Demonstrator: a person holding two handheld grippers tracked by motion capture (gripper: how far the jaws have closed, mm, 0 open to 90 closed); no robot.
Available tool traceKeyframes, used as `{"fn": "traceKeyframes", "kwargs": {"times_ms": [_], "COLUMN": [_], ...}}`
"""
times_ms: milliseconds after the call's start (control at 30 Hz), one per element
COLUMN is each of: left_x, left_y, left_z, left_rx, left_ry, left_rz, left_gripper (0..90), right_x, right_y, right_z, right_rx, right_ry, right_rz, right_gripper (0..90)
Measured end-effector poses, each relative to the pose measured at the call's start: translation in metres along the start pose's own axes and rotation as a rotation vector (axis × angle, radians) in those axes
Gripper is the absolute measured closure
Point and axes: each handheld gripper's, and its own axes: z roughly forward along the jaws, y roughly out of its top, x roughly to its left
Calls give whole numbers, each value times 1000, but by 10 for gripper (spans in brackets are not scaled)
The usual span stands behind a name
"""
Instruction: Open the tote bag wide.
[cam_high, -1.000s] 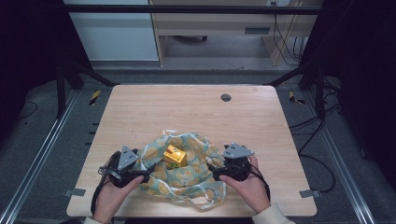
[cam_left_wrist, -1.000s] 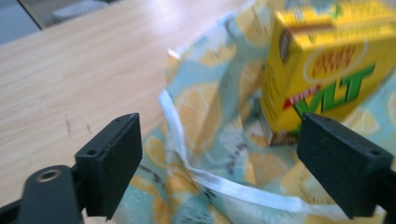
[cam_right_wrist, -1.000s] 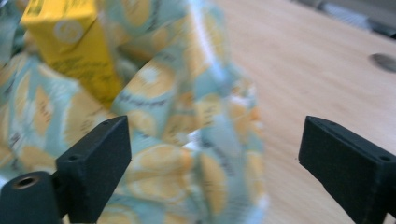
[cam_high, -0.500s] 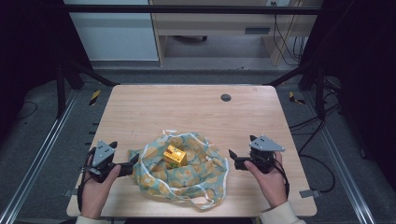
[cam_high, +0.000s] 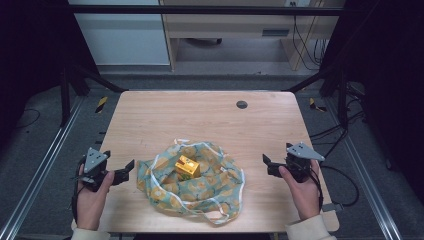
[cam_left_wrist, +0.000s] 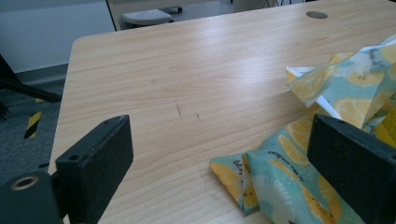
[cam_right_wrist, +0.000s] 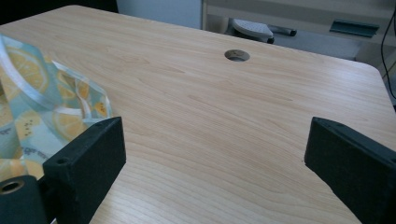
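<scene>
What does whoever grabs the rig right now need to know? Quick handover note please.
Left hand-held gripper: open, holding nothing, just off the left edge of the lemon-print cloth bag.
Right hand-held gripper: open, holding nothing, over bare table to the bag's right.
Bag lies crumpled at front centre; a small yellow box sits on top of it.
Done: nothing is gripped; the box rests on the fabric.
Left: probably gather the bag around the box, though the box is still exposed.

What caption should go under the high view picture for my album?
Two open hand-held grippers, left and right, flank a lemon-print cloth bag holding a small yellow box on a light wooden table.
</scene>
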Motion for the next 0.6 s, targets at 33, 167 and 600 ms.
{"fn": "traceKeyframes", "kwargs": {"times_ms": [33, 167, 600], "left_x": [1, 7, 36], "left_y": [-1, -3, -13], "left_z": [1, 4, 12], "left_rx": [2, 18, 77], "left_ry": [2, 12, 77], "left_rz": [-2, -12, -70], "left_gripper": [69, 69, 74], "right_x": [-2, -11, -40], "right_y": [-1, -4, -22], "right_z": [0, -2, -1], "right_rx": [-1, 14, 87], "right_ry": [-5, -34, -64], "right_rz": [7, 19, 120], "right_gripper": [57, 56, 57]}}
